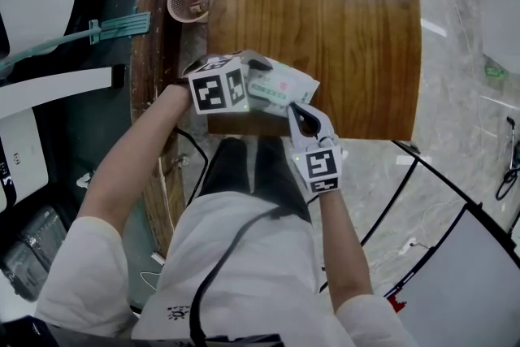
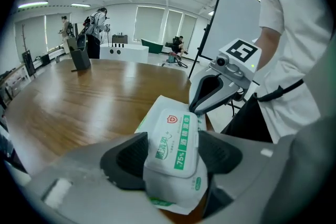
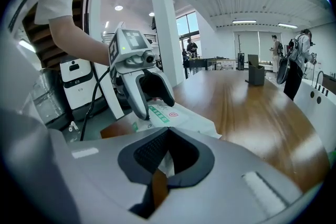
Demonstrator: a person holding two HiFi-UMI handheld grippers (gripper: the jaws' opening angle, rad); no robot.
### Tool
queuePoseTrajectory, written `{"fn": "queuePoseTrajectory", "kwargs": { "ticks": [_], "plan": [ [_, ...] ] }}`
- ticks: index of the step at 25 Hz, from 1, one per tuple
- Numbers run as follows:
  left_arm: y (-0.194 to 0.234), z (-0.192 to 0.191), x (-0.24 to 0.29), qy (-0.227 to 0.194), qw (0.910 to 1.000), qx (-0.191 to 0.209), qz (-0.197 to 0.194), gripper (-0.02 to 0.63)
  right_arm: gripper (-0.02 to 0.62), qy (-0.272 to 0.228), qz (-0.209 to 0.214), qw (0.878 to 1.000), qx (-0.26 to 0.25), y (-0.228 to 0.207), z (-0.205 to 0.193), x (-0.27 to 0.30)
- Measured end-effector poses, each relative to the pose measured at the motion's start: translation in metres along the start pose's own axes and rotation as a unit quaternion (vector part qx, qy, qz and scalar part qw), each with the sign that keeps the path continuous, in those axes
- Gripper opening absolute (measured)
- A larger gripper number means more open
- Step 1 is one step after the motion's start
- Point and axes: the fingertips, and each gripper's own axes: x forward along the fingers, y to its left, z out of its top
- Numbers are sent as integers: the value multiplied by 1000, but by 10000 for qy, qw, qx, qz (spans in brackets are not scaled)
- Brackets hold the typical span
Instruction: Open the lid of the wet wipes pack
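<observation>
Stretches the bare left forearm [image 1: 134,158] forward and rightward from a short white sleeve. Clamps the grey two-jaw left tool [image 2: 173,157] on the white-and-green wet wipes pack [image 2: 176,139], with the dark pads [image 2: 126,157] pressed against its two long sides. Raises the bare right forearm [image 1: 341,240] straight ahead and aims the grey right tool [image 1: 294,108] forward, slightly leftward. Pinches a white sliver of the pack's edge between nearly closed jaws.

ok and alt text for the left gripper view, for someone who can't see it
The left gripper clamps a white and green wet wipes pack by its sides, its lid shut. The right gripper touches the pack's far edge with its tip, above a brown wooden table; a person in a white shirt stands at right.
</observation>
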Motion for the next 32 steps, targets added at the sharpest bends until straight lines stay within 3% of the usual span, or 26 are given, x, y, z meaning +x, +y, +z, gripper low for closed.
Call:
{"fn": "queuePoseTrajectory", "kwargs": {
  "ticks": [12, 18, 26, 32],
  "plan": [
    [0, 3, -5, 155, 9989, -121, -432, 318, 9, 2, -49, 9999, -154, 1, 0, 2],
    [2, 11, -9, -15, 9960, -471, -760, 316, 8, 12, -75, 9998, -190, 1, -1, 2],
    [0, 13, -11, -29, 9977, -315, -601, 316, 9, 45, -52, 9999, -156, 1, -2, 2],
    [-1, 21, -21, -95, 9992, -102, -372, 274, 9, 51, -45, 9999, -128, 0, -2, 1]
  ]
}}
